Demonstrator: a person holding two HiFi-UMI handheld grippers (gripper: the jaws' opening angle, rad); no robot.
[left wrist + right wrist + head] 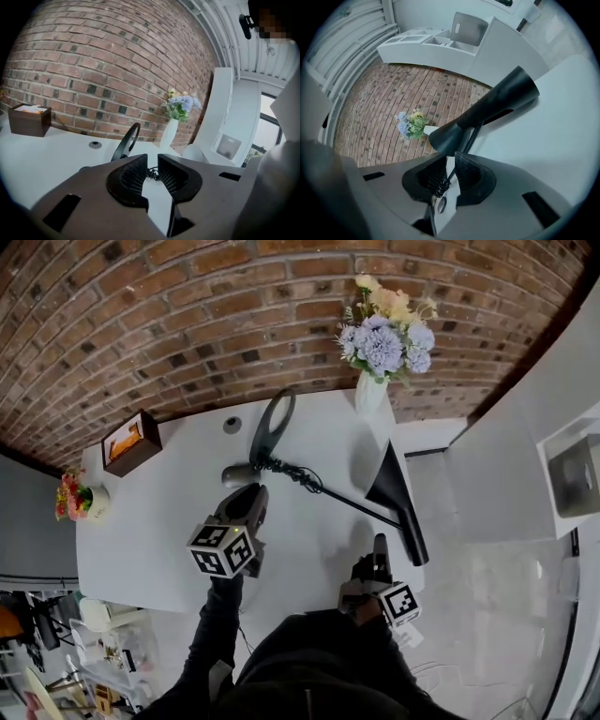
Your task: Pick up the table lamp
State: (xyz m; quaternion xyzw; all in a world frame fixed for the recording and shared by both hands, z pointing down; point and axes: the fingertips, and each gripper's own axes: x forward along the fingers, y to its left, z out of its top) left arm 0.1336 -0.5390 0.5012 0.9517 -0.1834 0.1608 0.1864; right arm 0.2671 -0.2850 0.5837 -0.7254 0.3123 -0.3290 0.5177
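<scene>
The black table lamp lies on its side on the white table (pixel 169 531). Its cone shade (pixel 398 498) is at the right, a thin stem (pixel 356 505) runs left to a coiled part (pixel 298 474), and an oval ring (pixel 272 427) sits behind. My left gripper (pixel 255 491) points at the coil and ring (pixel 125 143); its jaws (pixel 153 161) stand a little apart with nothing between them. My right gripper (pixel 379 542) is rolled on its side just in front of the stem. The shade (pixel 497 105) fills its view, and the stem (pixel 464 145) runs into the narrow gap of its jaws (pixel 451 161), without visible pressing.
A brown tissue box (pixel 131 442) stands at the table's back left and a small flower pot (pixel 80 500) at its left edge. A white vase of flowers (pixel 382 343) is at the back by the brick wall. A white cabinet (pixel 525 427) stands to the right.
</scene>
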